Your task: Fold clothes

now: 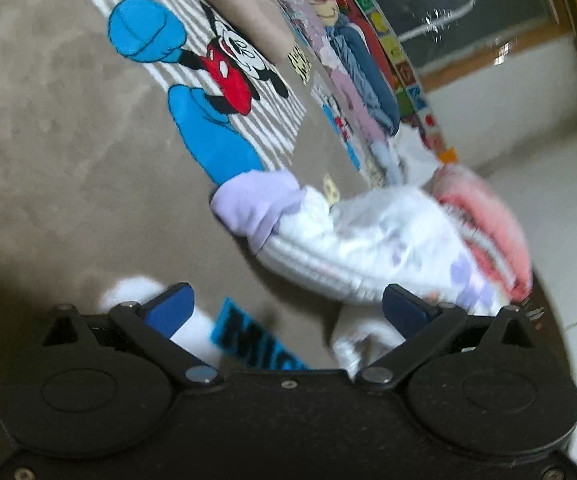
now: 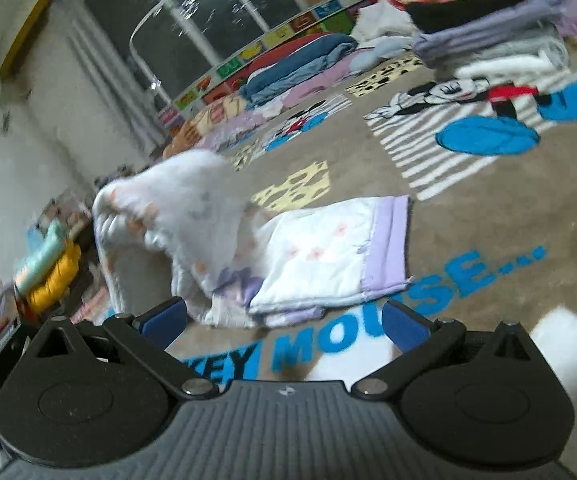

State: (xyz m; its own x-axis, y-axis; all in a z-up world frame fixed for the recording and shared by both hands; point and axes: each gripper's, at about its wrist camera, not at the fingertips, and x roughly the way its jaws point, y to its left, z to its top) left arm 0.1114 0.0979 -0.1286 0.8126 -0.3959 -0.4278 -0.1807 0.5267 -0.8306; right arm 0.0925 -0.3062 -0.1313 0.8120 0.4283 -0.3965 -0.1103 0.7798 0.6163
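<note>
Right wrist view shows the right gripper [image 2: 284,322] nearest, its blue fingers [image 2: 164,318] spread wide with nothing between them, held low over the blanket [image 2: 468,216] printed with cartoon mice. Just beyond the gripper lies the task's thing, a white garment [image 2: 320,256] with a lilac cuff [image 2: 386,248]. Its half toward the cuff lies flat and square-edged, doubled over another layer, while its other half bulges up in a blurred hump [image 2: 176,204] that is not flattened. Judging from that, this garment is partly folded and the raised end is left to bring over or smooth down. Farther from the garment, past the big mouse print, a stack [image 2: 488,36] of folded clothes stands on the blanket, so some pieces already lie as the task wants; whether this session put them there cannot be told. Beyond the garment along the far edge lie blue and lilac clothes [image 2: 296,64], loosely bunched, which look like work remaining. Left wrist view shows the left gripper [image 1: 288,312] likewise released and empty, close to the garment's ribbed white end [image 1: 352,256]; a pink piece [image 1: 488,228] sits just behind the garment, too blurred to judge.
</note>
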